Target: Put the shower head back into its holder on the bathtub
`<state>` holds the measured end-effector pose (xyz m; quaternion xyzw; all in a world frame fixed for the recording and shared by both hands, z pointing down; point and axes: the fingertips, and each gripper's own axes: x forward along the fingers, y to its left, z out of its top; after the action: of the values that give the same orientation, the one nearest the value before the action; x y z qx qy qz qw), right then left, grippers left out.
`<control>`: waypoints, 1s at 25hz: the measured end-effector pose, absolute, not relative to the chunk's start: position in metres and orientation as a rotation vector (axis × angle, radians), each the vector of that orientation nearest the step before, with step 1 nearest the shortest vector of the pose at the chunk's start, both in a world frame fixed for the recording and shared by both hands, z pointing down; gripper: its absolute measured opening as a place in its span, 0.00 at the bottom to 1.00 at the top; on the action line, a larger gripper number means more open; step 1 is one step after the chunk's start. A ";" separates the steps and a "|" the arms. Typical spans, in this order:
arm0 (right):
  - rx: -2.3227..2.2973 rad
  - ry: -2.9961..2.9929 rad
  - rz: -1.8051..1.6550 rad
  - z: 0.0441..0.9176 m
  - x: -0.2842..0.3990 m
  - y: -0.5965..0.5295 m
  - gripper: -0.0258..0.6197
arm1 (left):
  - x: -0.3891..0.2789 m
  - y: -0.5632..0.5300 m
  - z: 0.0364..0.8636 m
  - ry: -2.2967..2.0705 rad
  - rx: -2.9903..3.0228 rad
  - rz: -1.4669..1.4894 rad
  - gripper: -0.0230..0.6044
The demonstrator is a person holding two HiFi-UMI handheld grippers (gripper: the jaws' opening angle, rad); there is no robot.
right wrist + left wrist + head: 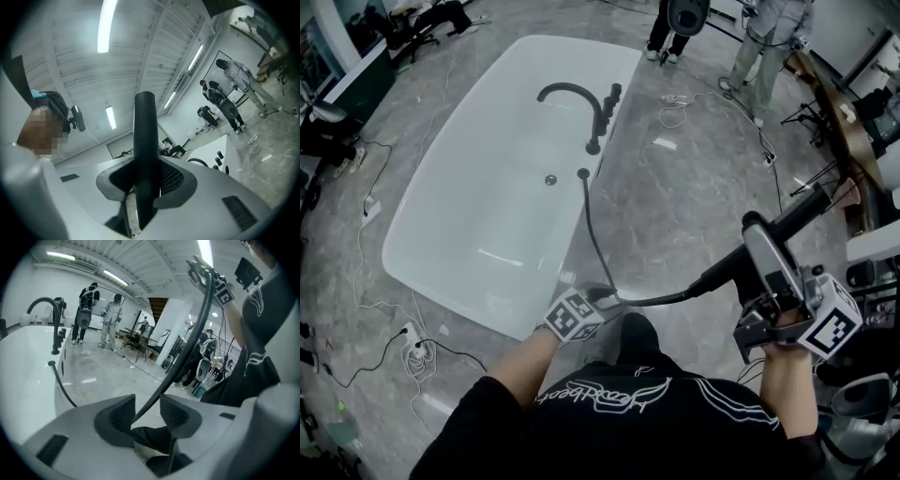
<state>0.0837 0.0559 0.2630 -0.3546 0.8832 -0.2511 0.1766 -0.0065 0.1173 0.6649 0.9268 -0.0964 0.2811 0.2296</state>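
Grip: right gripper (145, 177) clamped on shower head (144, 136), held up, well apart from bathtub (459, 220) | left gripper (146, 411): jaws wide, hose (190, 355) passing loose between | next: feed hose slack, align over rim holder (593, 146), lower straight.

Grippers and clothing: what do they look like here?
The left gripper and right gripper are pale grey moulded shells with dark ribbed pads, each bearing a white cube with black square markers. The person wears a black top with white line print.
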 end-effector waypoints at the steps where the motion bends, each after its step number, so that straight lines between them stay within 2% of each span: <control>1: -0.991 2.504 -0.717 0.263 0.086 0.048 0.22 | 0.002 0.114 0.674 -0.256 2.543 0.775 0.27; 6: -0.963 2.520 -0.745 0.260 0.115 0.009 0.22 | 0.051 0.114 0.697 -0.120 2.532 0.811 0.27; 13: -0.924 2.531 -0.808 0.271 0.151 -0.038 0.22 | 0.096 0.058 0.715 -0.271 2.552 0.809 0.27; 17: -0.915 2.556 -0.816 0.271 0.173 -0.060 0.22 | 0.114 0.041 0.716 -0.267 2.508 0.795 0.19; 22: -0.966 2.592 -0.767 0.278 0.207 -0.094 0.22 | 0.117 0.012 0.712 -0.341 2.464 0.780 0.13; 25: -1.002 2.589 -0.797 0.296 0.231 -0.113 0.22 | 0.097 -0.001 0.704 -0.413 2.405 0.755 0.13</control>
<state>0.2307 -0.1126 0.2963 -0.3442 0.8892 -0.2738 0.1262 0.0968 -0.0009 0.7044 0.9013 -0.1548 0.2828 0.2895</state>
